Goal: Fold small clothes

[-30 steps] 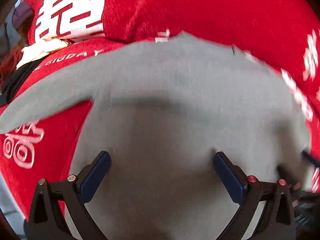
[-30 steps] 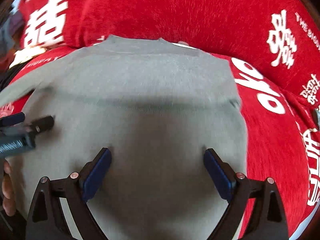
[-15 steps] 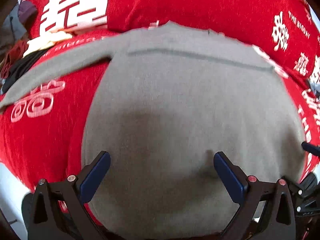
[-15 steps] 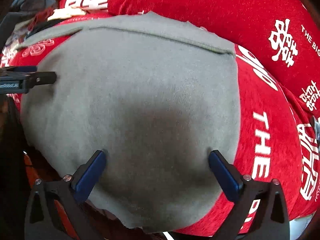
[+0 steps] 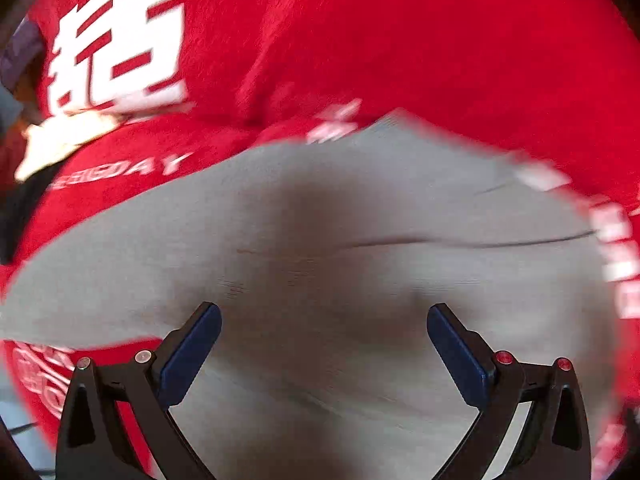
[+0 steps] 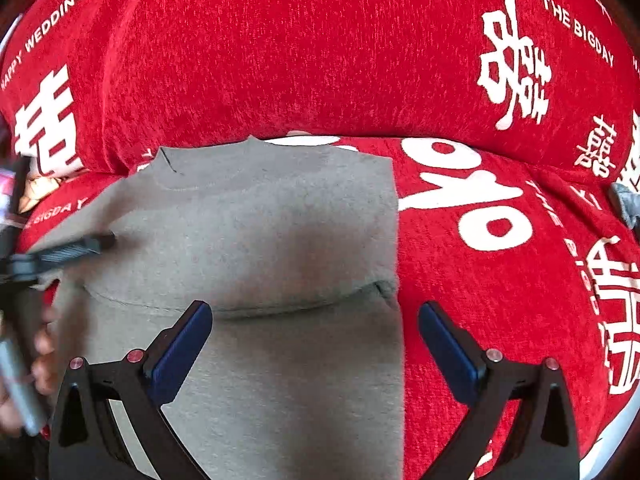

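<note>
A grey long-sleeved sweater (image 5: 320,220) lies flat on a red cover with white lettering (image 5: 400,40). In the right wrist view the sweater (image 6: 280,220) has its neck toward the backrest, a straight right edge, and a seam line running across it. Its left sleeve (image 5: 60,292) stretches out to the left. My left gripper (image 5: 324,320) hovers open over the sweater's body with nothing between its blue pads, in a blurred picture. My right gripper (image 6: 314,312) is open too, above the seam line. The left gripper (image 6: 80,246) shows at that view's left edge, held by a hand (image 6: 40,352).
The red backrest (image 6: 320,60) rises right behind the sweater's neck. A heap of other clothes, cream (image 5: 60,140) and dark (image 5: 24,200), lies at the far left. A small grey item (image 6: 624,204) sits at the right edge. Bare red seat (image 6: 500,280) lies to the sweater's right.
Half a second ago both views stood back far enough to show the sweater's hem at the front. Both grippers have since moved in over the sweater toward its neck. Both stay open.
</note>
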